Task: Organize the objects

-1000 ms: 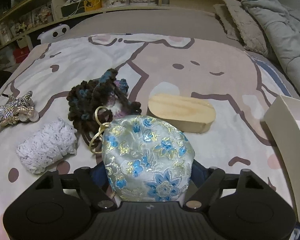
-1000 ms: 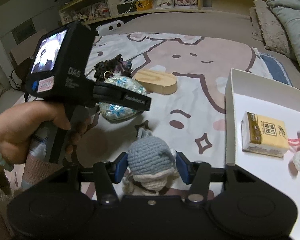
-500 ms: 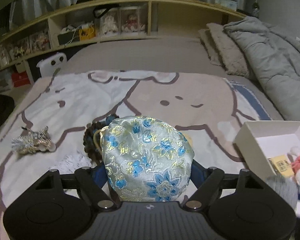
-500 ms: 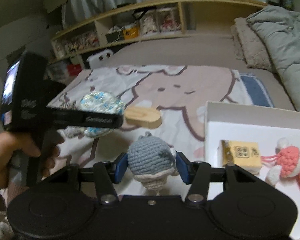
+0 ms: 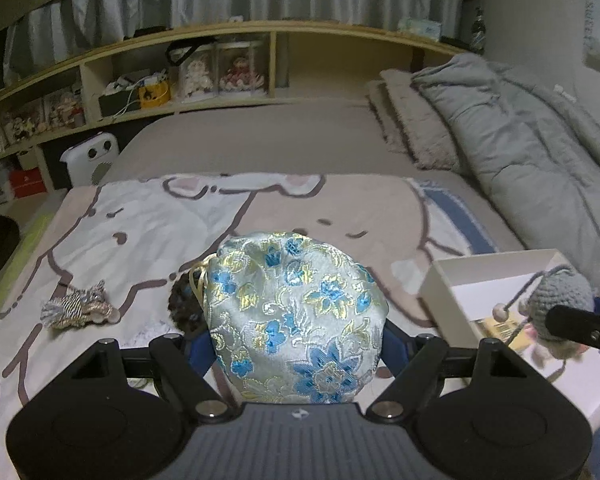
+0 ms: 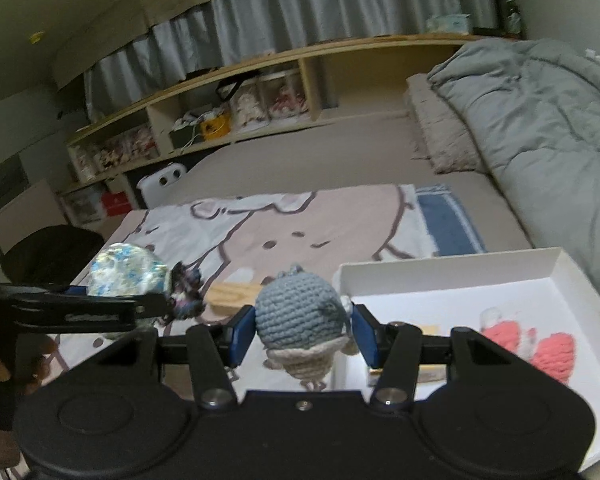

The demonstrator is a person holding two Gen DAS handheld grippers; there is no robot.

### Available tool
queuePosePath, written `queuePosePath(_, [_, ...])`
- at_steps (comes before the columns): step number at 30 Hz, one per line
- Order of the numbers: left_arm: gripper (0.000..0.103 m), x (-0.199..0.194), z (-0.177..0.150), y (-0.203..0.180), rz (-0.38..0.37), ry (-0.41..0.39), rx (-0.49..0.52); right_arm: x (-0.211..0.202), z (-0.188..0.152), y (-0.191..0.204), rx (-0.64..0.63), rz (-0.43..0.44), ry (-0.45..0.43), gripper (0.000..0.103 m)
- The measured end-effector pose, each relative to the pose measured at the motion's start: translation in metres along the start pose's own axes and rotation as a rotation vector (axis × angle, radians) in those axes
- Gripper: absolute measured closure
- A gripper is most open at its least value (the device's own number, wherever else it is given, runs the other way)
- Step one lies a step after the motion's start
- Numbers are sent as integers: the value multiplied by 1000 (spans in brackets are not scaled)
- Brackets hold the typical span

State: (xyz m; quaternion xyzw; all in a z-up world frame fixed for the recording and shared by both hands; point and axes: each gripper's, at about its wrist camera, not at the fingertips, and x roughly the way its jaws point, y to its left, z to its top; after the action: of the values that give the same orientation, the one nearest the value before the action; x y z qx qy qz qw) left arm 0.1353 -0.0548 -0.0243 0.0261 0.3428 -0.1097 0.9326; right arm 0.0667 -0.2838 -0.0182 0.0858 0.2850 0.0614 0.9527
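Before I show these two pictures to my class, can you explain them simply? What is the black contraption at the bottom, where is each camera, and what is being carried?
No robot here: a person holds a hand-held two-finger clamp in each hand, and a wide-angle camera on each looks along its fingers. In the left camera's view, the left gripper squeezes a flowered brocade pouch. In the right camera's view, the right gripper squeezes a grey crocheted toy. Both are lifted above a bed covered by a cartoon blanket. On it lie a striped tassel, a wooden block and a white box holding pink crocheted pieces.
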Motion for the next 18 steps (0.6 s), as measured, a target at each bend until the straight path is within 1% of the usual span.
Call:
queuePosePath(4, [23, -12, 4, -10, -40, -22, 18, -9, 7, -10, 22, -11, -21, 49])
queuePosePath(8, [23, -14, 5, -17, -86, -28, 16, -14, 12, -21, 41, -28, -38, 49])
queuePosePath(14, [23, -8, 10, -32, -141, -22, 0, -21, 21, -49, 97, -89, -83, 49])
queuePosePath(18, [23, 2, 19, -52, -173, -31, 6, -23, 24, -75, 148, -134, -107, 49])
